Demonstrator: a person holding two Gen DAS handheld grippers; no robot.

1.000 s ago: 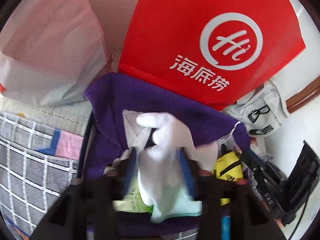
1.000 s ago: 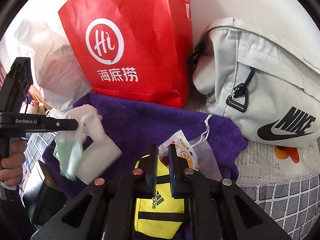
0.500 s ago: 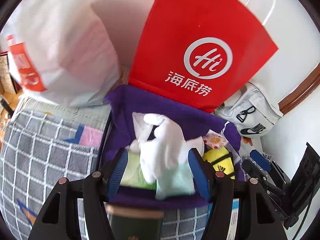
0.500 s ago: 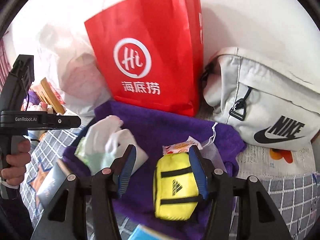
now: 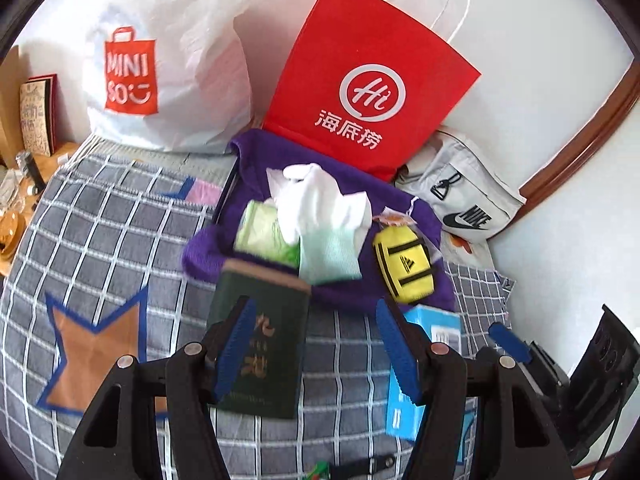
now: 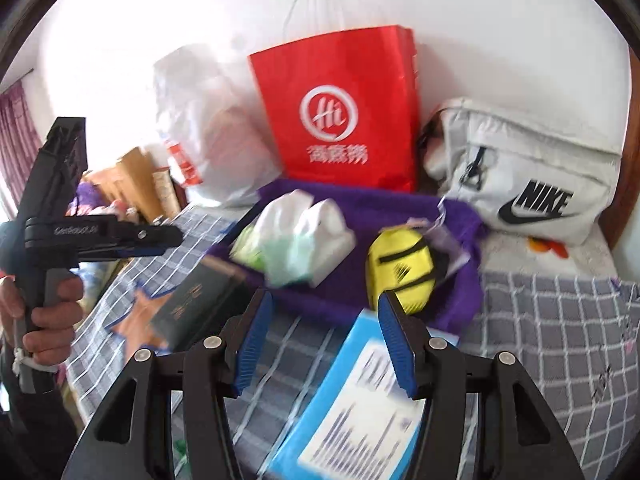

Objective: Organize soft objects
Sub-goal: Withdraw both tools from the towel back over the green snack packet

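A purple towel [image 5: 352, 196] lies spread on the checked bed cover. On it rest a white glove bundle with a mint cuff [image 5: 320, 208], a green packet [image 5: 260, 228] and a yellow Adidas pouch [image 5: 404, 264]. In the right wrist view the white glove bundle [image 6: 304, 232] and the yellow Adidas pouch [image 6: 400, 268] show again. My left gripper [image 5: 314, 308] hangs open in front of the towel, over a dark green book [image 5: 260, 344], gripping nothing. My right gripper [image 6: 325, 300] is open too, above a blue box [image 6: 360, 400], short of the pouch.
A red paper bag [image 5: 368, 92], a white MINISO bag [image 5: 160, 60] and a grey Nike bag [image 6: 528, 184] stand against the wall behind the towel. A hand [image 6: 48, 312] holds the left gripper's handle. A wooden shelf edge [image 5: 24, 160] lies far left.
Both grippers have drawn back and up from the towel. The right jaws went from nearly shut to open. The white bundle, earlier between the left fingers, now lies free on the towel.
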